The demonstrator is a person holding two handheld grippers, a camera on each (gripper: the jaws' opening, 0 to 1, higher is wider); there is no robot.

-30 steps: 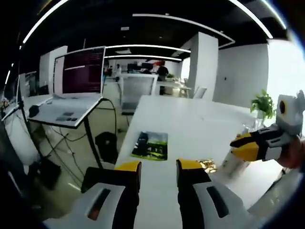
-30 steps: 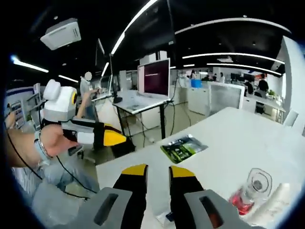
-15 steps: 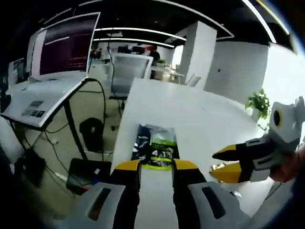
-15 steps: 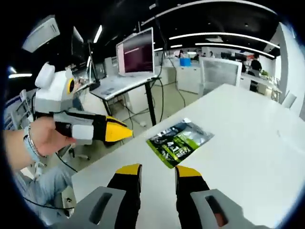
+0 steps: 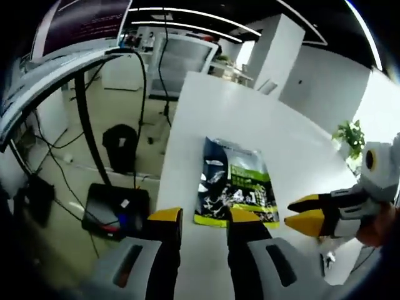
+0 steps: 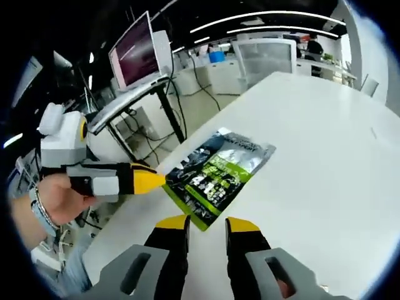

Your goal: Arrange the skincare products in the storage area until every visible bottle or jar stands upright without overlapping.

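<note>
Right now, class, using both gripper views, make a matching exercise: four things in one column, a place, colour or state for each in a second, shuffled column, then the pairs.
1. foil pouch
2. left gripper
3. potted plant
4. monitor

A. on the raised desk beside the table
B. lying flat on the white table
C. jaws open, empty
D. green, at the table's far side

Pairs: 1-B, 2-C, 3-D, 4-A

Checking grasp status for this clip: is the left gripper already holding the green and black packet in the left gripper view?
No. The left gripper is open, its tips just short of the packet, which lies flat on the white table.
</note>
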